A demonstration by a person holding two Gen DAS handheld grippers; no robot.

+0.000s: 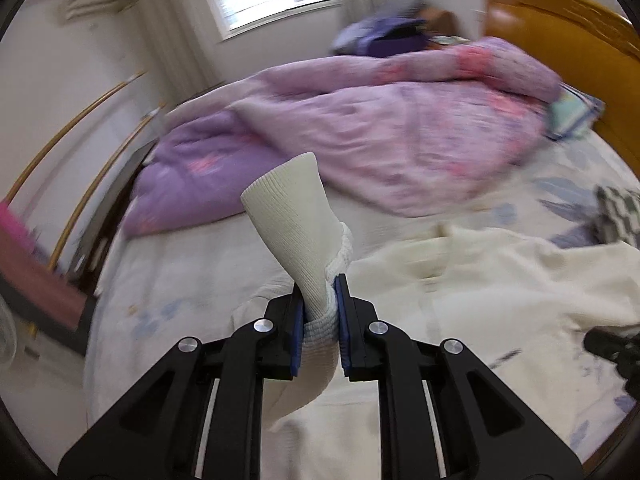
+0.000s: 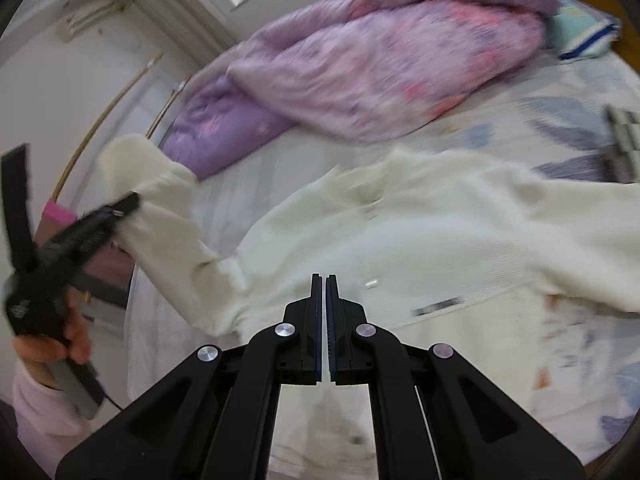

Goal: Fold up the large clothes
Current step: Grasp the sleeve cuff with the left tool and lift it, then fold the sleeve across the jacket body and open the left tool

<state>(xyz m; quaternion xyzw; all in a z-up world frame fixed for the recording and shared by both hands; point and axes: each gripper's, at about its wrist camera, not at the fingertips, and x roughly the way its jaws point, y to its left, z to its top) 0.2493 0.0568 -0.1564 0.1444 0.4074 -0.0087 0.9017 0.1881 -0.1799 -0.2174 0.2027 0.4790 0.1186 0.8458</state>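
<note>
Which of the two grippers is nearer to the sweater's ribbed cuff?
Left. The left gripper is clamped on the sleeve just behind the ribbed cuff; the right gripper is shut and empty, over the white sweater body.

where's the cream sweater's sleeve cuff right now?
The ribbed sleeve cuff is clamped in the left tongs, lifted above the bed. In the right wrist view it is at far left, in front of the purple quilt.

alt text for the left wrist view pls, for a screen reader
The left claw is clamped on the ribbed cuff of a cream sweater, the sleeve end sticking up past its tips. The rest of the sweater lies spread on a bed, with a crumpled purple and pink quilt behind it, a window beyond. The view is motion-blurred.
</note>
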